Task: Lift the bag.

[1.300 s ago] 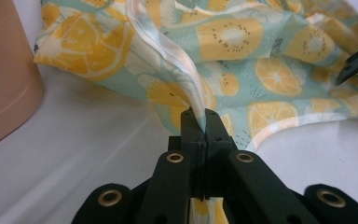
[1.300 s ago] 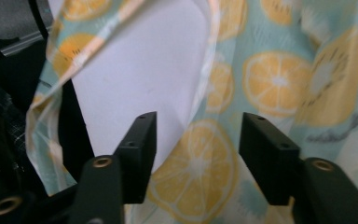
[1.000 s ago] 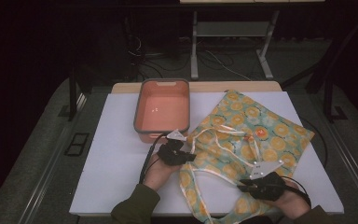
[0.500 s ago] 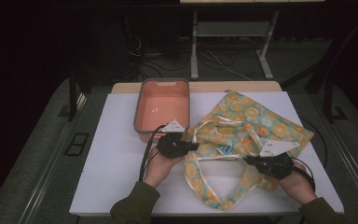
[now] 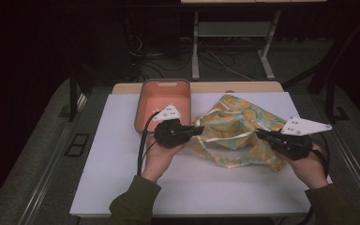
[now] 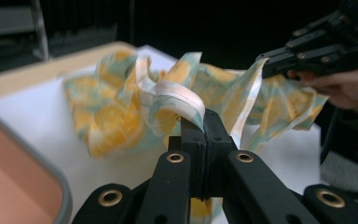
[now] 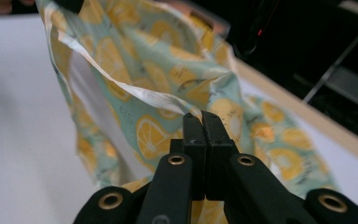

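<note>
1. A cloth bag (image 5: 236,129) printed with lemon slices lies bunched on the white worktop (image 5: 122,154), right of centre and nearer the far edge, stretched between the two claws.
2. The left claw (image 5: 198,130) sits at the bag's left end, its jaws pressed together on a pale strap (image 6: 179,95) of the bag; in the left gripper view the strap folds up out of the closed tips.
3. The right claw (image 5: 259,134) is at the bag's right side, near the right edge of the worktop, its jaws clamped on the bag's hemmed rim (image 7: 168,100), with the fabric rising away beyond them.
4. An orange tray (image 5: 163,101) stands at the far edge, just left of the bag and just behind the left claw.
</note>
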`<state>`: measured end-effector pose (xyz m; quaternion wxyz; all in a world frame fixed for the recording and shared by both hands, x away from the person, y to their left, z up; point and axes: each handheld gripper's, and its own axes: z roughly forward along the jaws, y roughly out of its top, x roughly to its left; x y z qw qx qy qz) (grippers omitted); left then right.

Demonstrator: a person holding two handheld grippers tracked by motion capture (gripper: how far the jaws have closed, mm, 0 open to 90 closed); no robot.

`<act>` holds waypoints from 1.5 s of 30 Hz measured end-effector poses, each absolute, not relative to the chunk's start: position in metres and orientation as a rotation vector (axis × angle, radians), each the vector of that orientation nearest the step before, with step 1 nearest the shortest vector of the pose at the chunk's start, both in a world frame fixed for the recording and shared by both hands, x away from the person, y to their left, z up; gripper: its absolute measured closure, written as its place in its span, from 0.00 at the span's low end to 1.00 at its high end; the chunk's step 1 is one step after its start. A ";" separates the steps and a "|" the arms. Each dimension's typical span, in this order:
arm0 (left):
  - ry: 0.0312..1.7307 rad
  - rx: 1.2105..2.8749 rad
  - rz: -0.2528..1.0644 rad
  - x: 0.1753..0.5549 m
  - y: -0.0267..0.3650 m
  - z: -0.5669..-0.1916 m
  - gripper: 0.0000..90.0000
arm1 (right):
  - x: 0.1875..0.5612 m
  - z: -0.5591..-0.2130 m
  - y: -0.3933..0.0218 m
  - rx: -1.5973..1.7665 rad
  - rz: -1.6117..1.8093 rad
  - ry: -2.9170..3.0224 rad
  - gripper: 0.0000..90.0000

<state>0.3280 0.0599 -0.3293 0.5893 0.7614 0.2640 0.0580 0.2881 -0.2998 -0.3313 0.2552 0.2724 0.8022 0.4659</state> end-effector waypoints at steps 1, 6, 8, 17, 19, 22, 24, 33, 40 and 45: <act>0.607 1.754 0.134 0.327 0.061 -0.326 0.99 | 0.287 -0.326 -0.301 0.734 1.279 2.160 0.99; 0.637 1.772 0.168 0.337 0.052 -0.329 0.99 | 0.295 -0.317 -0.306 0.750 1.290 2.126 0.99; 0.675 1.801 0.186 0.347 0.045 -0.338 0.99 | 0.306 -0.323 -0.307 0.785 1.252 2.140 0.99; 0.817 1.862 0.240 0.386 0.008 -0.371 0.99 | 0.360 -0.368 -0.326 1.019 1.136 2.176 0.99; 0.853 1.878 0.250 0.395 0.000 -0.374 0.99 | 0.368 -0.376 -0.329 1.066 1.119 2.178 0.99; 0.885 1.918 0.296 0.407 -0.010 -0.373 0.99 | 0.381 -0.386 -0.332 1.111 1.098 2.176 0.99; 0.910 1.929 0.317 0.415 -0.014 -0.371 0.99 | 0.388 -0.391 -0.333 1.131 1.091 2.173 0.99; 0.966 1.933 0.395 0.436 -0.021 -0.357 0.99 | 0.412 -0.387 -0.328 1.186 1.080 2.120 0.99; 0.996 1.962 0.336 0.434 -0.014 -0.365 0.74 | 0.418 -0.407 -0.329 1.269 1.101 2.188 0.95; 0.926 1.938 0.315 0.425 -0.001 -0.358 0.52 | 0.410 -0.402 -0.342 1.324 1.261 2.176 0.68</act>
